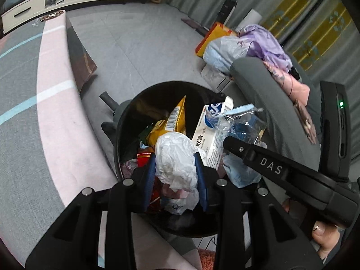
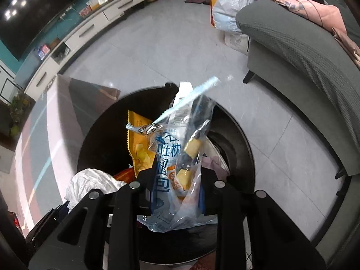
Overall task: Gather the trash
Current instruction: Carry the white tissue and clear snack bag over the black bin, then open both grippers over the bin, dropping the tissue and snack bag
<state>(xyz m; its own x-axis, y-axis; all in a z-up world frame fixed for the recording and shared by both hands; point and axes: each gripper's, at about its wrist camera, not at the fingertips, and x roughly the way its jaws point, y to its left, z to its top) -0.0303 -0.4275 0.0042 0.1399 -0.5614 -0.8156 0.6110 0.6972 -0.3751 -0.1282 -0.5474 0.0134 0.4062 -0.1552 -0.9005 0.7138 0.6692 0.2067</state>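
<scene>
Both grippers hang directly above the open black bin (image 1: 130, 121). The left gripper (image 1: 177, 168) is closed on a crumpled white tissue (image 1: 175, 162), over the bin's near rim. The right gripper (image 2: 177, 189) pinches a clear snack bag (image 2: 180, 157), whose long axis points up, away from the fingers. Probably both only need to be released downward.

1. Tissue (image 1: 175, 157): white, crumpled, pinched between blue pads above the bin (image 1: 128, 121).
2. Wrapper (image 2: 177, 168): clear, blue-printed (yellow pieces inside, perhaps cake), upright over the bin.
3. Bin: black, round, holding a yellow packet (image 1: 173, 119) and a white box (image 1: 209, 135).
</scene>
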